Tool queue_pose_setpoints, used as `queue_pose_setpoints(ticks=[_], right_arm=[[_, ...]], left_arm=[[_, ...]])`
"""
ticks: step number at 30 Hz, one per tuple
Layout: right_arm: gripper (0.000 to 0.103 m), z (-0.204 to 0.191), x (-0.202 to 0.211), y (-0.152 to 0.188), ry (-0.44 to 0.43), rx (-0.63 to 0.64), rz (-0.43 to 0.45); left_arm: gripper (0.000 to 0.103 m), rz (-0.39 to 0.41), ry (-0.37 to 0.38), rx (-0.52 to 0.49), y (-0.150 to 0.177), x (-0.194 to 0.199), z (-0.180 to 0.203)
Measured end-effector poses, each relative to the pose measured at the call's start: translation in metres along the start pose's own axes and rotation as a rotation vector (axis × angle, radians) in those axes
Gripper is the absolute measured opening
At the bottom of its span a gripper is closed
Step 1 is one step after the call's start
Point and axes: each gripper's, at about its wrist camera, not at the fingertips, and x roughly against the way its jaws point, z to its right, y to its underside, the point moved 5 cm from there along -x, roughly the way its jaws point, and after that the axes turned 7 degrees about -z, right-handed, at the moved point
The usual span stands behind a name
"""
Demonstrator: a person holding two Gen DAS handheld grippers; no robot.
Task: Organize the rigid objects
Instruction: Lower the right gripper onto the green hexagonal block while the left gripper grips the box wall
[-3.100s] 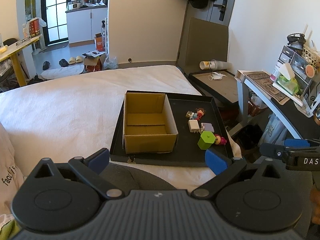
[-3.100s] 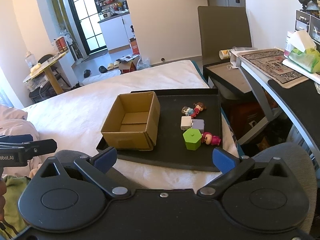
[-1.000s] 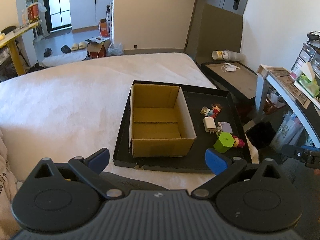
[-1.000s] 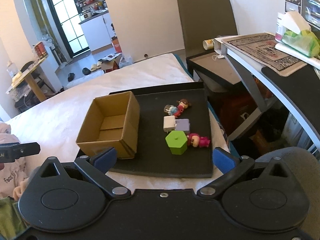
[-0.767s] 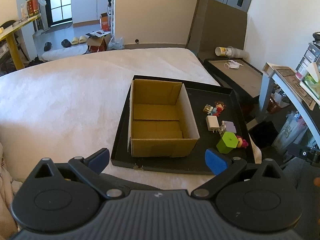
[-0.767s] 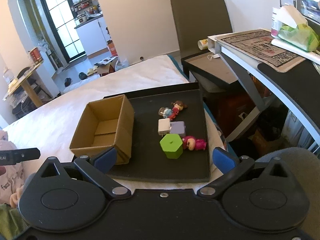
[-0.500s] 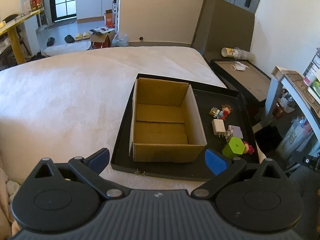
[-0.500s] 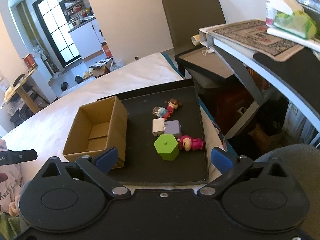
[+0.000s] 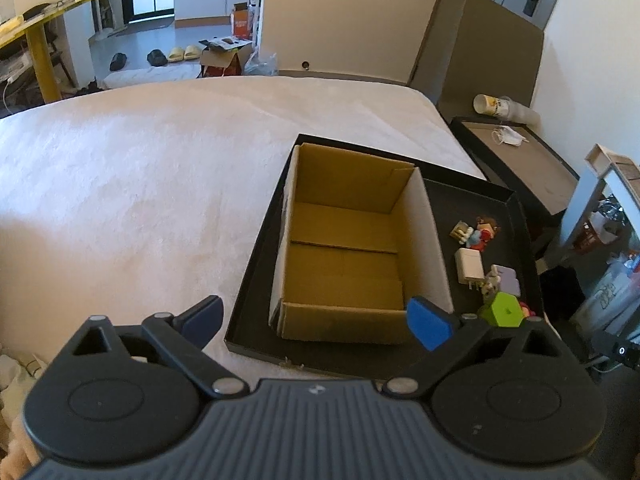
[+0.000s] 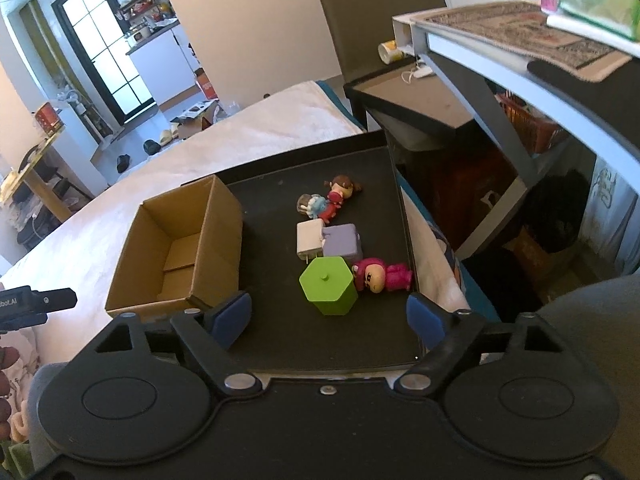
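A white bed (image 9: pixel 160 184) carries one black tray (image 10: pixel 320 340). One open cardboard box (image 10: pixel 180 248) sits in the tray at 9 o'clock, with nothing inside. At 3 o'clock lie six small things: one green hexagon box (image 10: pixel 329 285), one lilac cube (image 10: pixel 343 242), one white charger (image 10: pixel 309 239), and three dolls, the pink one (image 10: pixel 382 274) touching the hexagon. Left claw (image 9: pixel 316 316) and right claw (image 10: pixel 327 320) both gape wide, holding nothing.
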Motion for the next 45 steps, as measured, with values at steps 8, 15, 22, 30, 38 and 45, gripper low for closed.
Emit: queue_pose_setpoints(ticks=[8,15,22,30,38,45], right_arm=[[0.070,0.002,-0.028,-0.002,0.001,-0.029,-0.065],[0.070,-0.003,-0.053,-0.011,0.003,-0.027,-0.094],[0.070,-0.005,-0.085,-0.016,0.013,-0.022,-0.140],[0.066,-0.006,-0.110,-0.018,0.056,0.016,-0.175],[0.066,-0.015,-0.128,-0.021,0.090,0.086,-0.195],[0.066,-0.016,-0.145,-0.024,0.130,0.110,-0.215]], left_arm=[[0.094,0.004,-0.016,0.018,-0.006,-0.024,-0.008],[0.066,-0.020,-0.014,0.056,-0.010,-0.047,-0.020],[0.050,-0.051,-0.014,0.070,-0.009,-0.066,-0.029],[0.035,-0.067,0.001,0.066,-0.008,-0.085,-0.031],[0.023,-0.078,0.021,0.073,-0.011,-0.098,-0.032],[0.013,-0.084,0.028,0.085,-0.009,-0.103,-0.033]])
